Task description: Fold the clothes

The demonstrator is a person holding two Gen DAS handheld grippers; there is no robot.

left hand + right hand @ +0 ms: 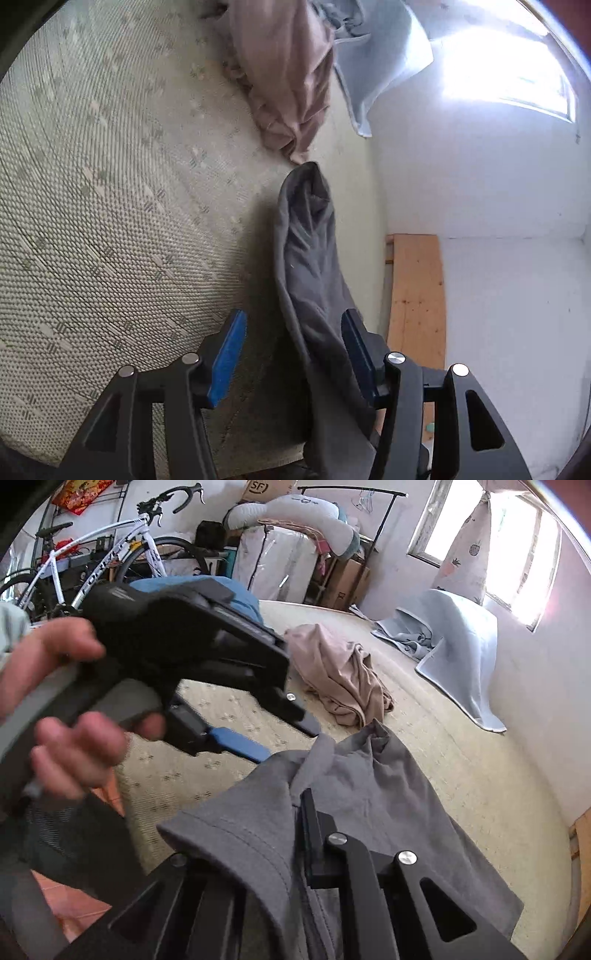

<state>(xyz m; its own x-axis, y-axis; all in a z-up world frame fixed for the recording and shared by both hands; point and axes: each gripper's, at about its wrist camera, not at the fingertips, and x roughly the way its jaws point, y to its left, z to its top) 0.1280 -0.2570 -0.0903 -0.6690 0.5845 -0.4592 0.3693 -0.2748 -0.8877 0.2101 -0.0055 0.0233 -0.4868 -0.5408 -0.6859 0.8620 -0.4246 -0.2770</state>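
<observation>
A grey garment hangs in folds over the bed's edge. In the left wrist view it runs between the blue pads of my left gripper, which stand wide apart, so that gripper is open. In the right wrist view the same grey garment is bunched between the jaws of my right gripper, which is shut on it near a hem. The left gripper shows there too, held in a hand, its fingers apart just left of the cloth. A pink-beige garment lies crumpled on the mattress, also in the right wrist view.
The patterned mattress fills the area. A light blue blanket is draped at the far corner by the window. A wooden board leans by the white wall. A bicycle, boxes and a clothes rack stand behind the bed.
</observation>
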